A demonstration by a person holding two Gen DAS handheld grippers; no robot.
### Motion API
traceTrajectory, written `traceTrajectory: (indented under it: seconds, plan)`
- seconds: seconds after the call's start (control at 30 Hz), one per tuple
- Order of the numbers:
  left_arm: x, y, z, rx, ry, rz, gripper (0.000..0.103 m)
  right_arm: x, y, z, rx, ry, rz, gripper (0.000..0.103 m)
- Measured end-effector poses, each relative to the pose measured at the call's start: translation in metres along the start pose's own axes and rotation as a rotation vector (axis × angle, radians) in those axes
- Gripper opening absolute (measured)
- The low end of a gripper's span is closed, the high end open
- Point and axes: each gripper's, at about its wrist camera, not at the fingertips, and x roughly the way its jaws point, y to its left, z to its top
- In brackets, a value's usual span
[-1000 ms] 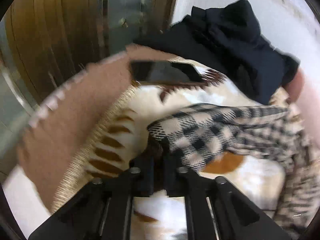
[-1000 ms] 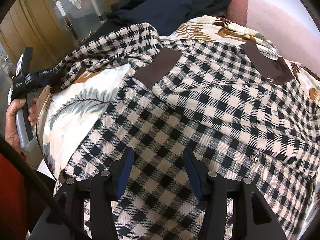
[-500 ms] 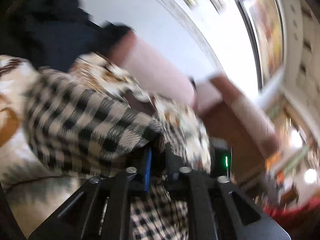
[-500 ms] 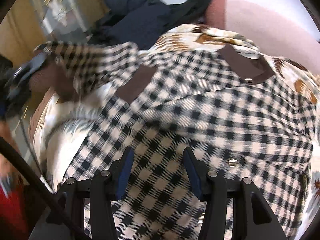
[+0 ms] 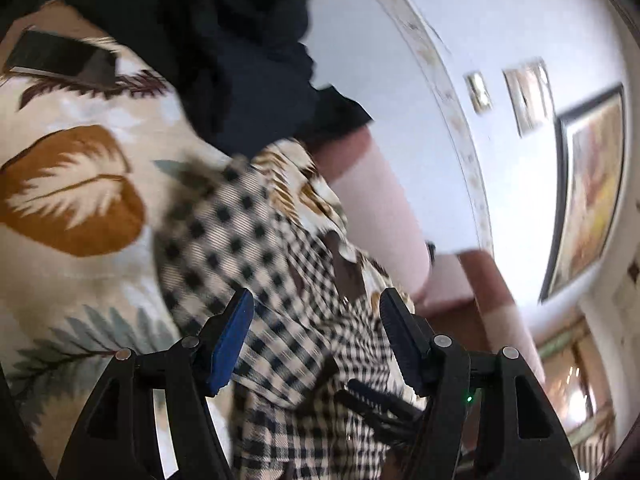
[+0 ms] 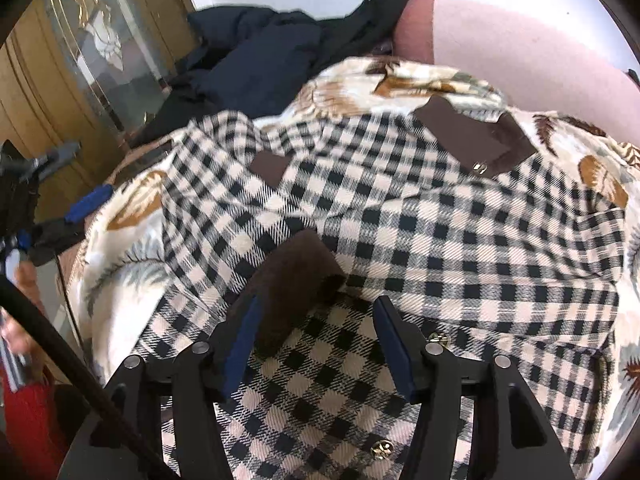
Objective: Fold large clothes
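Note:
A black-and-cream checked shirt (image 6: 420, 216) with brown pocket flaps lies spread on a leaf-print blanket (image 6: 120, 248). Its left sleeve, ending in a brown cuff (image 6: 296, 268), lies folded across the body. My right gripper (image 6: 316, 344) is open, just above the shirt's lower front, with the cuff between its fingers, not gripped. My left gripper (image 5: 316, 336) is open above the folded sleeve (image 5: 256, 256), holding nothing. It also shows at the left edge of the right wrist view (image 6: 80, 204).
A dark navy garment (image 6: 260, 68) is piled at the back of the blanket. A pink sofa backrest (image 6: 520, 52) runs along the wall. A black phone (image 5: 60, 60) lies on the blanket. Wooden doors with glass (image 6: 80, 60) stand at the left.
My left gripper carried the sleeve over onto the shirt body, then opened and let it go. My right gripper stayed open over the lower front.

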Motion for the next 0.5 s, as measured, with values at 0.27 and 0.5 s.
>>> traceTrajectory:
  seconds: [0.27,0.5]
  plan:
    - [0.001,0.000,0.004,0.028,-0.034,0.141,0.064,0.036,0.004,0.018,0.043,0.039,0.050,0.042]
    - [0.009,0.001,0.003,0.042,-0.048,0.224,0.064,0.001,0.017,0.036,0.018,-0.018,0.097,0.004]
